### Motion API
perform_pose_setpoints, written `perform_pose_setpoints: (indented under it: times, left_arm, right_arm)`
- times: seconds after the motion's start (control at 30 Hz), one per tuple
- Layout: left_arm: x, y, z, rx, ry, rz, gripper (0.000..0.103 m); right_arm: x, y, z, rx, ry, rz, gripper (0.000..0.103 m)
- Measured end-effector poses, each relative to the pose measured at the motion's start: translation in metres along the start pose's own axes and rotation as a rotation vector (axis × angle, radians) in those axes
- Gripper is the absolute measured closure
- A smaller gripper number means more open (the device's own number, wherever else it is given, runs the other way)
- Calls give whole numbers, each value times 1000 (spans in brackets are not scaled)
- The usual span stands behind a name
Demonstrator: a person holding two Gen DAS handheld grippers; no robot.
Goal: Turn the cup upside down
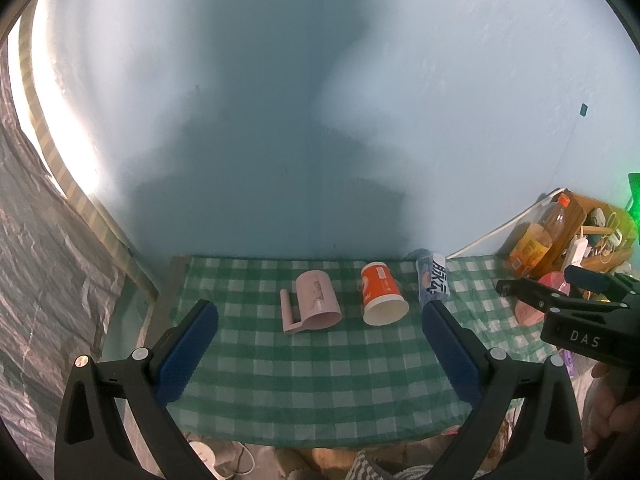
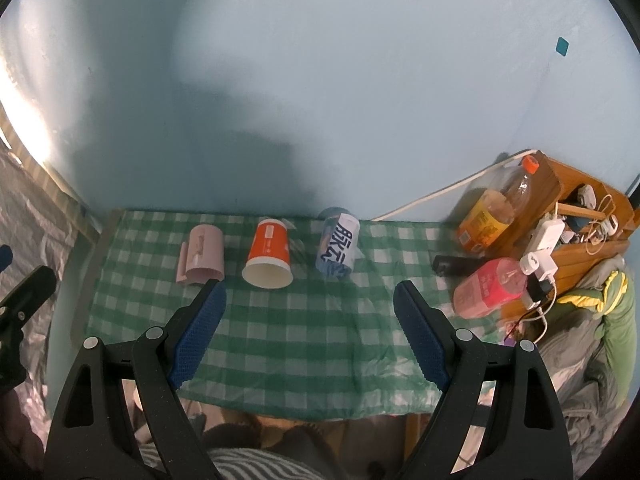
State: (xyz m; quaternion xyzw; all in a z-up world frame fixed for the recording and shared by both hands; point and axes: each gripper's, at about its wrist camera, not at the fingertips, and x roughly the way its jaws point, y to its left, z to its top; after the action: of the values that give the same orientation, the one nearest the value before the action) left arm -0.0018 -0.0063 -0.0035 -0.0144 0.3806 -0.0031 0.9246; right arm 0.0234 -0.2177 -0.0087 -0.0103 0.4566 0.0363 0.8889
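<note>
Three cups stand mouth-down in a row at the back of the green checked tablecloth (image 1: 304, 364): a pink mug with a handle (image 1: 314, 301), an orange paper cup (image 1: 382, 294) and a blue-and-white cup (image 1: 433, 278). They also show in the right wrist view: the pink mug (image 2: 203, 256), the orange cup (image 2: 269, 254), the blue-and-white cup (image 2: 337, 248). My left gripper (image 1: 322, 312) is open and empty, above the table's front, short of the pink mug. My right gripper (image 2: 310, 292) is open and empty, short of the cups.
A wooden crate (image 2: 580, 216) with chargers and cables, an orange-capped drink bottle (image 2: 494, 208) and a pink bottle (image 2: 490, 288) crowd the right side. The blue wall (image 2: 320, 80) stands right behind the cups. The table's front edge (image 2: 304, 410) is near the grippers.
</note>
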Motion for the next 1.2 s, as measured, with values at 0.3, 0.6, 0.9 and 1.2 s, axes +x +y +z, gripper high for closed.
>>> perform_pose_setpoints:
  times: [0.3,0.6,0.9,1.2]
  left_arm:
    - [38,-3,5,12,78,5,0]
    - [115,-15,10,56,238,-11,0]
    - [198,-24,10,33,395,-38,0]
    - [253,-28,14,14,468,-32,0]
  right_arm:
    - [44,-15,20,11,100,48,17]
    - [156,-46,51,23,310,70,16]
    - [284,-64,72,57,521,50,16]
    - [353,-72,71,103,610,37,16]
